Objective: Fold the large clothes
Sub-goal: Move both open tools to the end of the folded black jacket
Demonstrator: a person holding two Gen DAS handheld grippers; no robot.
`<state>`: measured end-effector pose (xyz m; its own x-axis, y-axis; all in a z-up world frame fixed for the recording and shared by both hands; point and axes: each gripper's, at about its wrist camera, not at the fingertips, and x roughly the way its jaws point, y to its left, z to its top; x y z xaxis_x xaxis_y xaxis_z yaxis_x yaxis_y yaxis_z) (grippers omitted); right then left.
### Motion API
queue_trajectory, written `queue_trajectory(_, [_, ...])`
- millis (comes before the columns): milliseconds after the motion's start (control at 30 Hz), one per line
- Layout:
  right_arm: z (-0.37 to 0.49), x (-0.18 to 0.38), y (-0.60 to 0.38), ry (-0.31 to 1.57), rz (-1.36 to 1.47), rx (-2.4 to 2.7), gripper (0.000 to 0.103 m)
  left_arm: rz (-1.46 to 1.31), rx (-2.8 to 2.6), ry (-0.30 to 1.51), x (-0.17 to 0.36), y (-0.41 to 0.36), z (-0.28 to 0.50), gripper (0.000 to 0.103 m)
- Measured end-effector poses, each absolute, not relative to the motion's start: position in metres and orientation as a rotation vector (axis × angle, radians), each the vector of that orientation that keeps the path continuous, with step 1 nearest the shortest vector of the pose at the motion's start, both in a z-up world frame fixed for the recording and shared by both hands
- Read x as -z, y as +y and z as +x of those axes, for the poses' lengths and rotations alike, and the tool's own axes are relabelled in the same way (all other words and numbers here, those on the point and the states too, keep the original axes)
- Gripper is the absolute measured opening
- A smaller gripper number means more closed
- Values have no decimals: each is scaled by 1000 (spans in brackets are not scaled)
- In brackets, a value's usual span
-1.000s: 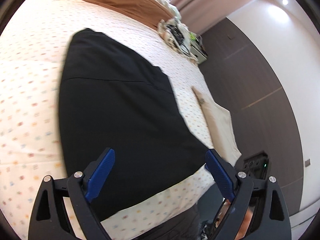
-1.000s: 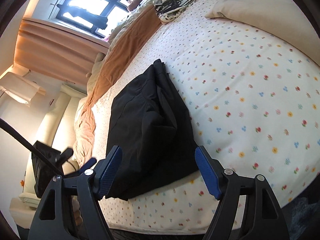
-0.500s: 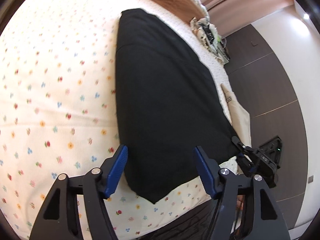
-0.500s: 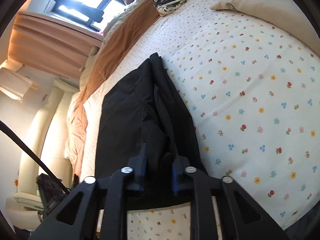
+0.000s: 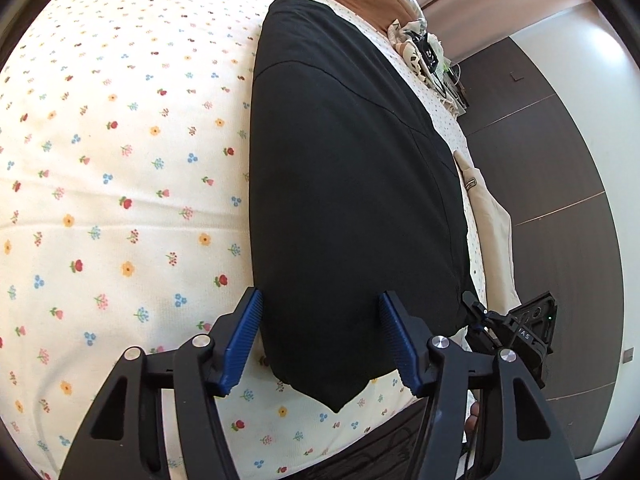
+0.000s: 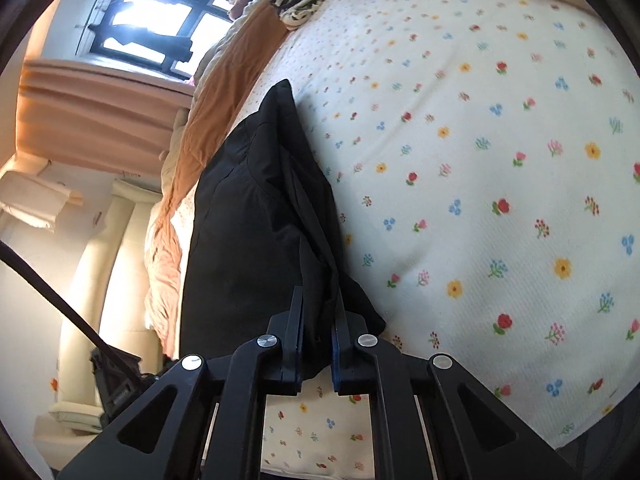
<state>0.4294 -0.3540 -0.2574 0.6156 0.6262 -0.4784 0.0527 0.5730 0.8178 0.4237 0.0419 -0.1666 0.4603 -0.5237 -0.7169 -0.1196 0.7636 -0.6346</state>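
Observation:
A black garment [image 5: 340, 200] lies lengthwise on the floral bed sheet [image 5: 120, 160], its pointed near corner close to the bed edge. My left gripper [image 5: 320, 296] straddles that near end. Its jaws are closing, with the cloth between the blue pads [image 5: 244, 332], which do not press it. My right gripper [image 6: 319, 292] is closing tight on a bunched edge of the black garment [image 6: 248, 240], and folds rise from the grip. In the left wrist view the right gripper [image 5: 504, 332] shows at the garment's right corner.
A brown blanket [image 6: 216, 92] runs along the far side of the bed. A pile of cloth and cables [image 5: 420, 52] and a beige pillow [image 5: 492, 232] lie near the bed's right edge. A dark wardrobe [image 5: 560, 160] stands beyond. The window [image 6: 148, 28] and curtain [image 6: 88, 112] are far off.
The left gripper sank toward the garment's near end and its jaws narrowed. The right gripper went from open to shut on the garment's edge, bunching the cloth.

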Motion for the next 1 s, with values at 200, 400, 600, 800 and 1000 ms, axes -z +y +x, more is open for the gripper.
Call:
queue_trajectory(200, [438,243,-354,860,865,-349,7,-691,267,1092,160,41,425,61])
queue_trajectory(400, [431,221,-356,940,833,-325,23,-736,288,1076,152,49,420,61])
queue_trajectory(600, [416,164,-368,862,763,-310,79,-723,323,1024,126,64,406,67])
queue_trajectory(800, [435,127,-353,801,736,-355,79,-706,293,979,108,87,400,88])
queue_trajectory(1000, [456,128,-340,828,688,-402,79,-736,244,943,102,102,405,88])
